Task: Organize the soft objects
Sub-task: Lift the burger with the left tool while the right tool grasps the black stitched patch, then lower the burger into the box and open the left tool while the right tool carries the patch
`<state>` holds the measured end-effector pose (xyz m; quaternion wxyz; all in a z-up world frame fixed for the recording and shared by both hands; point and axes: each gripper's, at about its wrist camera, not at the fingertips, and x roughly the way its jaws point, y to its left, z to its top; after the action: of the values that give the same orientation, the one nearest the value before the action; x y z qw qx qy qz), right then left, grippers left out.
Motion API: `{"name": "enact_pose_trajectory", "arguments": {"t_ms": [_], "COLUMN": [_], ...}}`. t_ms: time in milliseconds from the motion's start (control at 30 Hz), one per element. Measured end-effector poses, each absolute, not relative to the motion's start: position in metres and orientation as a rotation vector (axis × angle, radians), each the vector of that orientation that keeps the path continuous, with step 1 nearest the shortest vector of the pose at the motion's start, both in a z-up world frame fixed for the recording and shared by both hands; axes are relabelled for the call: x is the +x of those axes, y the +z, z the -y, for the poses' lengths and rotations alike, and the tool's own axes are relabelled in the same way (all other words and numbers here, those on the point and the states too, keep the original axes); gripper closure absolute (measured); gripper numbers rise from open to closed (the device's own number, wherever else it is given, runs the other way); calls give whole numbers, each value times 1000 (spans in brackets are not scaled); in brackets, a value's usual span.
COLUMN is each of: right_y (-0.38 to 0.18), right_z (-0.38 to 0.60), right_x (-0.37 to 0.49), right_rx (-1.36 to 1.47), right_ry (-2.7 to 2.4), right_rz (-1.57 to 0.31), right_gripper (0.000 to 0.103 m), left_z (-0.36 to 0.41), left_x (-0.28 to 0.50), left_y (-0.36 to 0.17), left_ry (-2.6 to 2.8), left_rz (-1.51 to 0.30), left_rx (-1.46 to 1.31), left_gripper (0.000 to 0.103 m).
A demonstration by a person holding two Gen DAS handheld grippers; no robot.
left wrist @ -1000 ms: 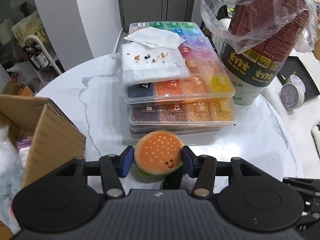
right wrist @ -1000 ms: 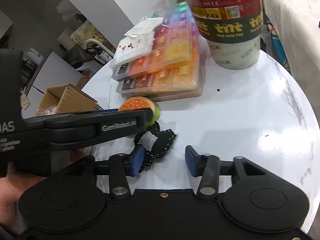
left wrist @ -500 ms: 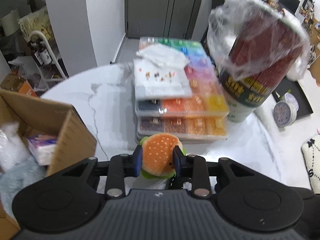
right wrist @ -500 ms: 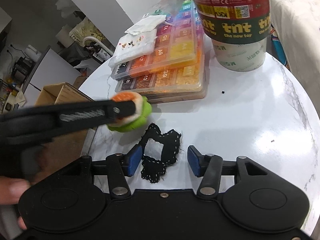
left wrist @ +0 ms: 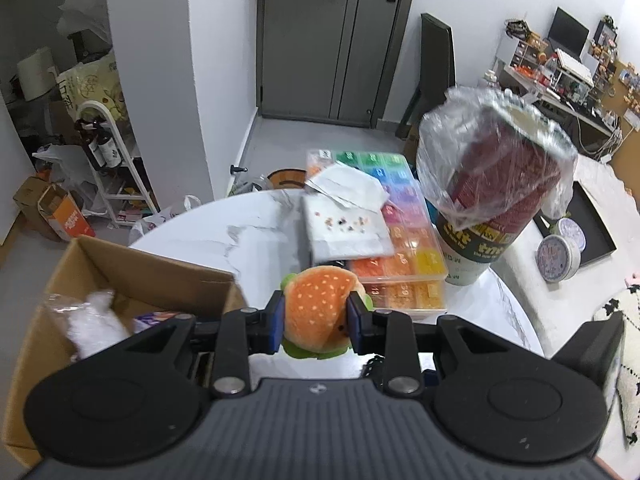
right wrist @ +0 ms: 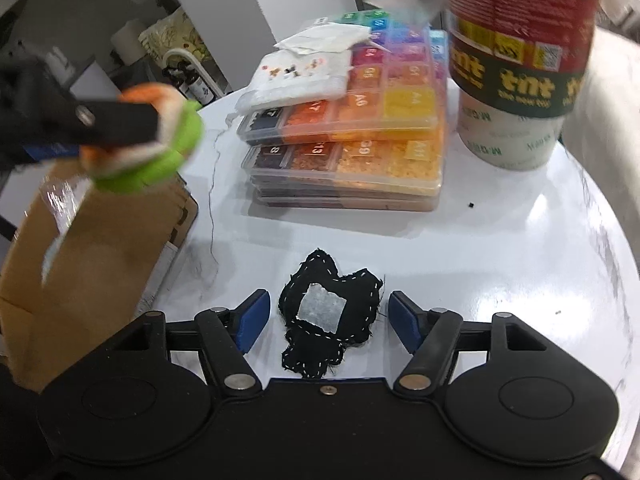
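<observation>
A round white marble table point(right wrist: 500, 248) fills a cluttered room, with a stack of bead organiser boxes point(right wrist: 352, 136) and a tall red tub point(right wrist: 520, 40) at its far side. The left gripper point(left wrist: 315, 320) is tilted downward, held clear above the tabletop beside an open cardboard box point(left wrist: 132, 276), its blue pads squeezing a plush burger point(left wrist: 320, 312). The right gripper point(right wrist: 328, 320) angles steeply down, its jaws opening, straddling a black stitched fabric patch point(right wrist: 332, 312) that lies flat on the table, with neither pad touching it.
</observation>
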<state>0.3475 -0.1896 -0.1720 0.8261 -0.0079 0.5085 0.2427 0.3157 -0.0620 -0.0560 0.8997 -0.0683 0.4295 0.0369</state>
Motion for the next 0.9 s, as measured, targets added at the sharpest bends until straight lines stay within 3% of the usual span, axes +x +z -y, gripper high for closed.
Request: {"name": "enact_pose_trajectory", "arguments": {"t_ms": [67, 167, 900], "right_y": [-172, -170, -108], "right_z": [184, 179, 184], "right_x": [343, 338, 319], "right_rx": [-75, -126, -53], "right_ry": [511, 501, 515], "right_rz": [-1060, -1065, -1045], "right_gripper": [61, 68, 71], "left_z": [53, 36, -64], "left_x": [310, 299, 239], "left_y": [-48, -38, -3], "left_ry": [78, 82, 162], "left_rz": [-882, -878, -879], "left_rx": [-148, -152, -146], "left_gripper": [73, 72, 72]}}
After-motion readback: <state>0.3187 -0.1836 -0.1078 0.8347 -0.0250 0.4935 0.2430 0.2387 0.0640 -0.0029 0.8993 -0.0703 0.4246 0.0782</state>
